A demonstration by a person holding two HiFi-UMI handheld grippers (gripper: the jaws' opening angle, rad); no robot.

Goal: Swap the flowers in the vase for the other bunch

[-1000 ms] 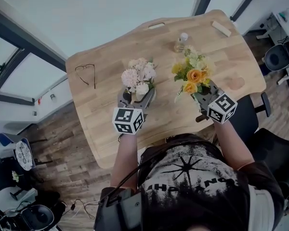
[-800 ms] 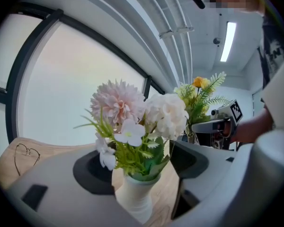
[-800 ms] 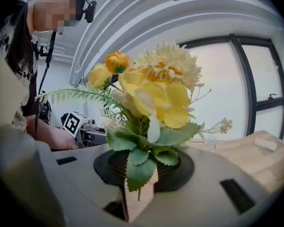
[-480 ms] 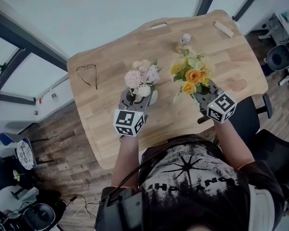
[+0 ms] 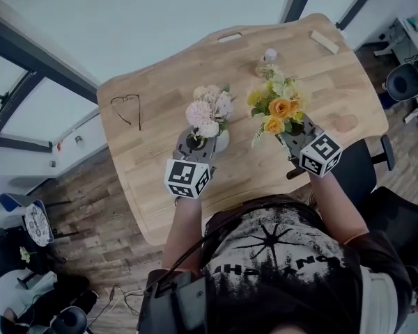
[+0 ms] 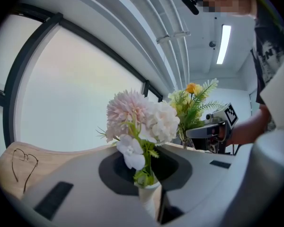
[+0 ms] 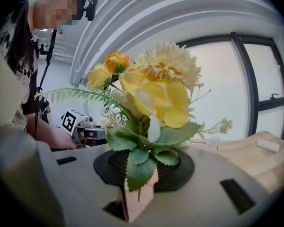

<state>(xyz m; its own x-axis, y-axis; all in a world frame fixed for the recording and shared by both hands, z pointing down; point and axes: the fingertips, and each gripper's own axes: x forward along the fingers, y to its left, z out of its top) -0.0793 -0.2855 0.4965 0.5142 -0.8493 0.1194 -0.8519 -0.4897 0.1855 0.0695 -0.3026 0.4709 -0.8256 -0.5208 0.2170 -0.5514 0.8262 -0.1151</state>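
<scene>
Pale pink and white flowers (image 5: 207, 110) and a white vase (image 5: 221, 141). Bright yellow and orange flowers (image 5: 279, 106) with green leaves. Light wood-grain table (image 5: 160, 158). Black T-shirt (image 5: 279, 256) with pale grey print.

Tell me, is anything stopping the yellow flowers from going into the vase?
Yes. The pink bunch fills the white vase, so it probably has to come out first. The left tool has just been closing on its stems. The yellow bunch is held beside it in the right tool.

We see a wooden table (image 5: 153, 152). On it rest a pair of glasses (image 5: 126, 108) at the left, a white vase (image 5: 222, 142) near the middle, and a small bottle (image 5: 267, 57) and a wooden block (image 5: 323, 42) at the far edge.
</scene>
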